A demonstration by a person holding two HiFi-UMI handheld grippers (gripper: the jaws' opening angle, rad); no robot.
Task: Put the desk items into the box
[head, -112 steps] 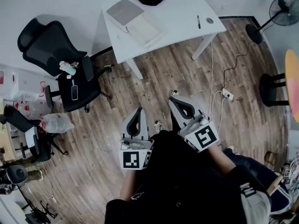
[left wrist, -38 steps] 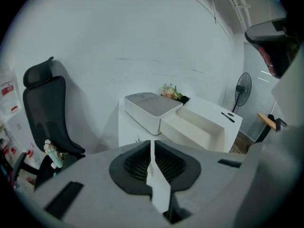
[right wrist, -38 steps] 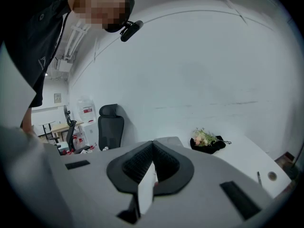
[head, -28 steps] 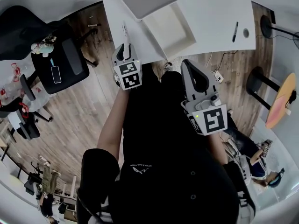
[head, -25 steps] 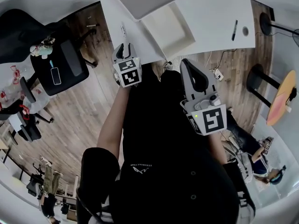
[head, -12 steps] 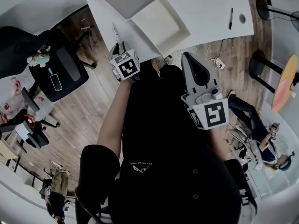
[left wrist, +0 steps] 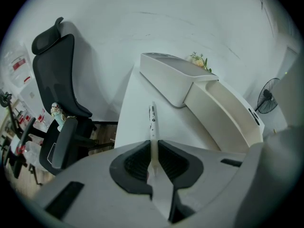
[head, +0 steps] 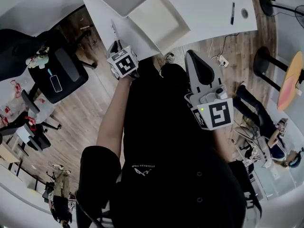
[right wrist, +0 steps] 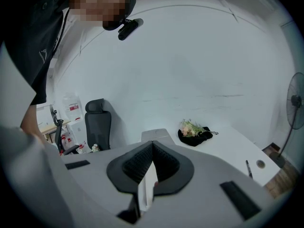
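Over at the near left edge of the desk [head: 209,4], the left hand-held gripper [left wrist: 152,144] has its jaws clamped on a white pen [left wrist: 152,120]. The pen sticks straight out from between the dark pads, with its far end pointing across the desk top. Whether the tip touches the surface, I cannot tell. From the head view, that same left hand-held gripper [head: 115,46] sits just off the desk edge, and the white pen [head: 113,31] reaches in over the white top.

Just right of the pen lies the open white box [left wrist: 223,113], with its grey lid [left wrist: 168,75] at the far side, touching it. The box [head: 160,20] shows a bare inside.

The right hand-held gripper [right wrist: 152,145] is held back near the person's body, jaws together with nothing between them. In the head view, the right hand-held gripper [head: 191,57] is well short of the desk. Far right on the desk lies a black pen [head: 232,13], and beside it a small round item [head: 244,13]. A black office chair [head: 52,65] stands to the left.
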